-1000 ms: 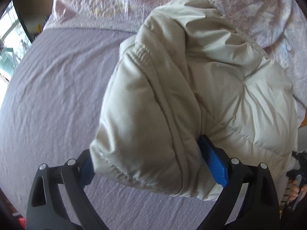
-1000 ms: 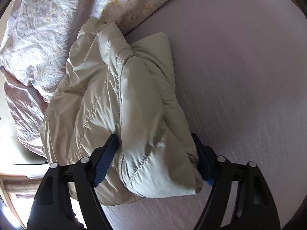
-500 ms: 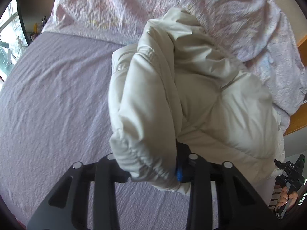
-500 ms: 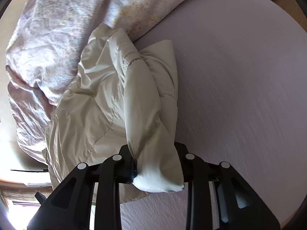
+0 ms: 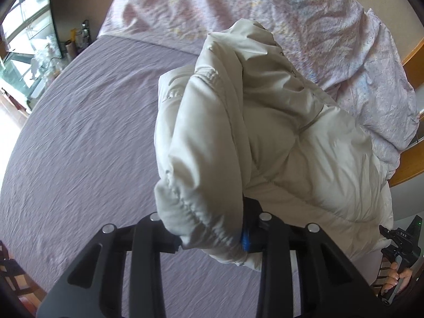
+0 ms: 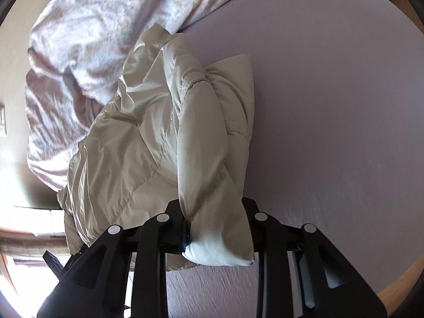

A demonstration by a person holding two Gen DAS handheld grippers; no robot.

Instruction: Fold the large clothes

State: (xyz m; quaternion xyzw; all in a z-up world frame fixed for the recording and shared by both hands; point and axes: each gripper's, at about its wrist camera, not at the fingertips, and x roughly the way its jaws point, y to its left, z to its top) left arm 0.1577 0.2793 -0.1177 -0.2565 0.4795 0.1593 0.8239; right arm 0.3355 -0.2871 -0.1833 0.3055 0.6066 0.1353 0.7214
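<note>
Left gripper [image 5: 212, 238] clamps tight on the puffy cream jacket [image 5: 265, 137], jaws squeezed around a bunched cuff. Right gripper [image 6: 217, 235] pinches another fold. Jacket heaped along the bed [image 5: 79, 145] edge, against the floral duvet [image 5: 291, 13].

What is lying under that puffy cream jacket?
The puffy cream jacket rests on a lilac bedsheet, its far end against a crumpled floral duvet. Whatever lies directly beneath the jacket is covered.

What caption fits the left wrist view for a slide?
Left gripper shut on cream puffer jacket above lavender bed sheet.
</note>
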